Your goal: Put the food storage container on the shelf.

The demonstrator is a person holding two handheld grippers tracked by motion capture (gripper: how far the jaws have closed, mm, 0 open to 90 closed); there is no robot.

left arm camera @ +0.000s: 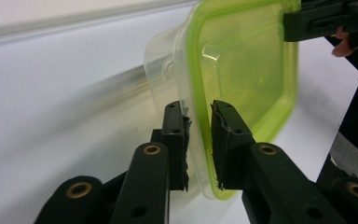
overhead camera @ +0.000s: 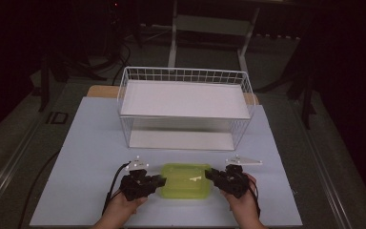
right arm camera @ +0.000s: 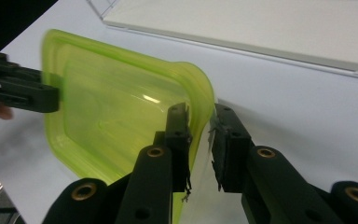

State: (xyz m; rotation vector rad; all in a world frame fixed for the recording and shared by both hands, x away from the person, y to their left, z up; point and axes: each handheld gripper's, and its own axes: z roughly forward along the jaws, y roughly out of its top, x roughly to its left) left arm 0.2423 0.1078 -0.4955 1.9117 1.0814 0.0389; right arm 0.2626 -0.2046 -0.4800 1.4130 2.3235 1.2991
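Nearest the person, two hands come in from the bottom edge of the high view, each holding a gripper. The left gripper is clamped on the left rim of a box with a green lid; in the left gripper view its jaws stand one on either side of the rim, with the lid on one side and the clear wall on the other. The right gripper is clamped on the opposite rim in the same way (its own view shows the lid's edge pinched between the two jaws).

The box sits between the two grippers at the near middle of the table, over the pale sheet that covers it. From these views I cannot tell whether it rests on the sheet or is lifted just off it. In each gripper view the other gripper's black jaw reaches in at the far rim of the lid.

Farther back, well apart from the box, stands a white wire rack with two flat shelves, one above the other. Beyond the table the room is dark.
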